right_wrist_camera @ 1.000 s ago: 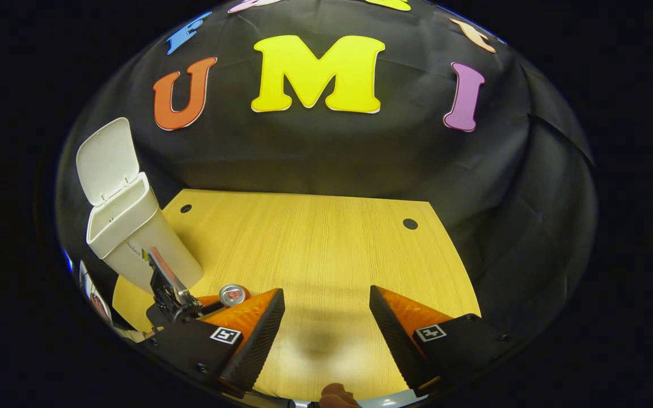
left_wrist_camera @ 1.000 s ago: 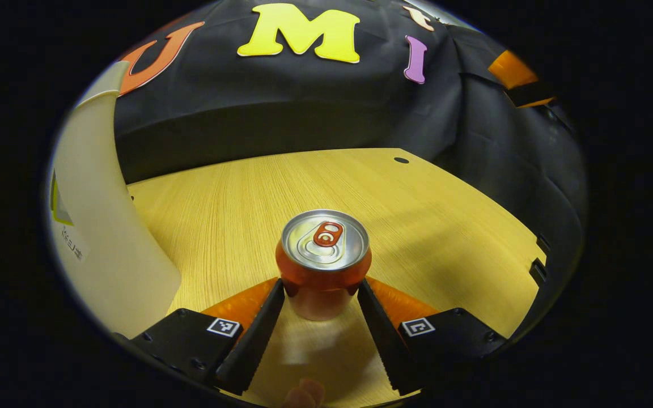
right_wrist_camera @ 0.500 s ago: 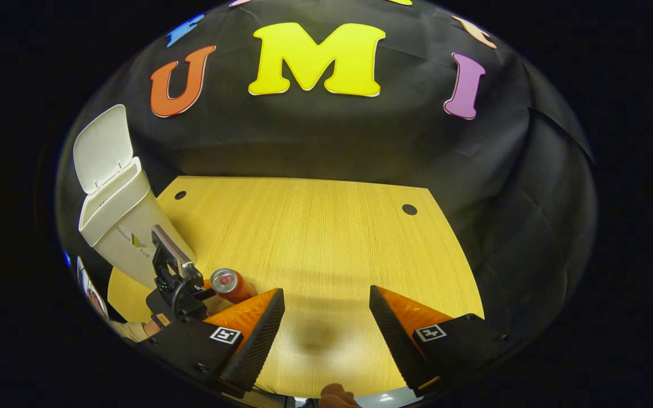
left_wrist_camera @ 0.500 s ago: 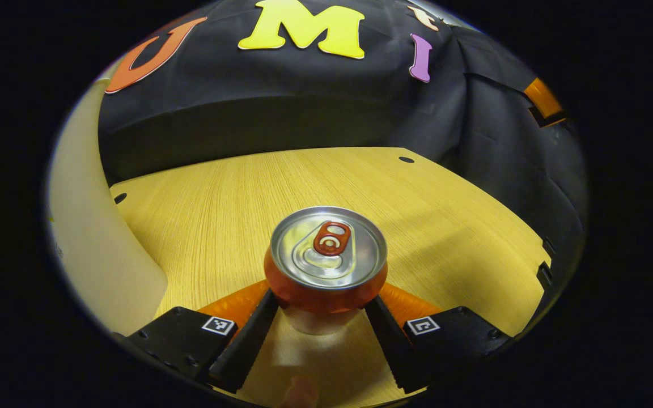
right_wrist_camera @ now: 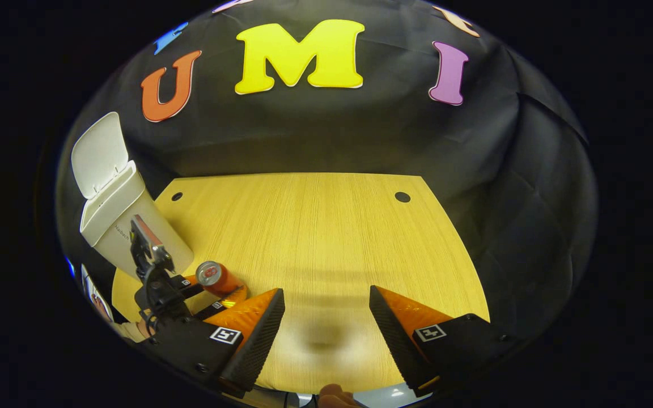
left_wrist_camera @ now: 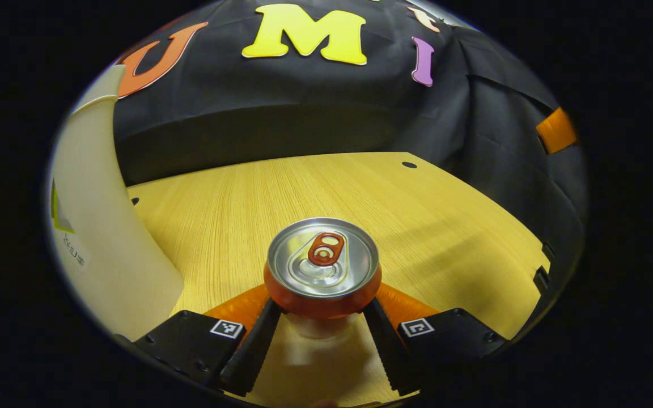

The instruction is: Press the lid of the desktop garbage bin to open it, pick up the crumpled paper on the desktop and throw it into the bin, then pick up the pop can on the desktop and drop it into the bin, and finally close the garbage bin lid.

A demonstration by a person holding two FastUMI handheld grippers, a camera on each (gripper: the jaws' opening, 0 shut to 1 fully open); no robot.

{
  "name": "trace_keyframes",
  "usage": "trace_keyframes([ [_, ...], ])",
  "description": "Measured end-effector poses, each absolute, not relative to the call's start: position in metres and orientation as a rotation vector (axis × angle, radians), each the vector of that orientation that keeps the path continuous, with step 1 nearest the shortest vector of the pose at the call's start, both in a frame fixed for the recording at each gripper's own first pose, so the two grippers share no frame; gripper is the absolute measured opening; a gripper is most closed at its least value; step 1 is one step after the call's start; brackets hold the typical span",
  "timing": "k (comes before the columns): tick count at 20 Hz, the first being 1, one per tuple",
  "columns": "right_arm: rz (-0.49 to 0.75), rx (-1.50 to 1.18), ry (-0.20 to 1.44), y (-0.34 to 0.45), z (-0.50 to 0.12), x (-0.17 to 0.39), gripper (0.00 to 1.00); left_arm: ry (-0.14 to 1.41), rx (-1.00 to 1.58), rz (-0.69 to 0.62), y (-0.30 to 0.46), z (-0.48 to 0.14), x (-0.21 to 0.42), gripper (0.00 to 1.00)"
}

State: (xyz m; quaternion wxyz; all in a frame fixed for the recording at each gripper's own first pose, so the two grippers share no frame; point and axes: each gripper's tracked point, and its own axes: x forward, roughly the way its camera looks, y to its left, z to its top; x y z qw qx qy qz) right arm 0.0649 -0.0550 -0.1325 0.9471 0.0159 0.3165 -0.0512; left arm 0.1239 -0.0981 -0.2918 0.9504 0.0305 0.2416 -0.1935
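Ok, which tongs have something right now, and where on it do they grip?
The left tongs clamp the pop can by its side wall, below the top rim. The right tongs are open, holding nothing.

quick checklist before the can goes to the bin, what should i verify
1. Grip: left gripper has both fingers pressed on the pop can: ok.
2. Can lifted off the table: looks raised in the right gripper view: ok.
3. Lid of the garbage bin stands open: ok.
4. Path from can to bin opening: nothing between them: ok.
5. Crumpled paper already in the bin: inside hidden: cannot tell.
6. Right gripper open, holding nothing, apart from the can: ok.
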Motion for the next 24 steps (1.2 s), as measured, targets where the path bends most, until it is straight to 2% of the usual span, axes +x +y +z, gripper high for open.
trace_keyframes([
  [5, -0.081, 0.043, 0.648, -0.062, -0.136, 0.057, 0.95, 0.504, 0.061, -0.326, -0.078, -0.252, 0.099, 0.85],
  [10, -0.031, 0.031, 0.676, -0.075, -0.154, 0.042, 0.95, 0.469, 0.061, -0.247, -0.049, -0.173, 0.058, 0.85],
  [15, 0.004, 0.091, 0.68, -0.072, -0.155, 0.055, 0.95, 0.418, 0.004, -0.141, -0.003, -0.083, 0.046, 0.85],
  [18, 0.034, 0.117, 0.677, -0.06, -0.154, 0.067, 0.95, 0.404, -0.038, -0.122, 0.017, -0.044, 0.05, 0.85],
  [21, 0.055, 0.124, 0.657, -0.051, -0.144, 0.085, 0.95, 0.378, 0.011, 0.02, 0.065, -0.009, 0.071, 0.85],
  [24, 0.065, 0.129, 0.639, -0.051, -0.134, 0.095, 0.95, 0.339, 0.052, 0.11, 0.101, 0.015, 0.093, 0.85],
])
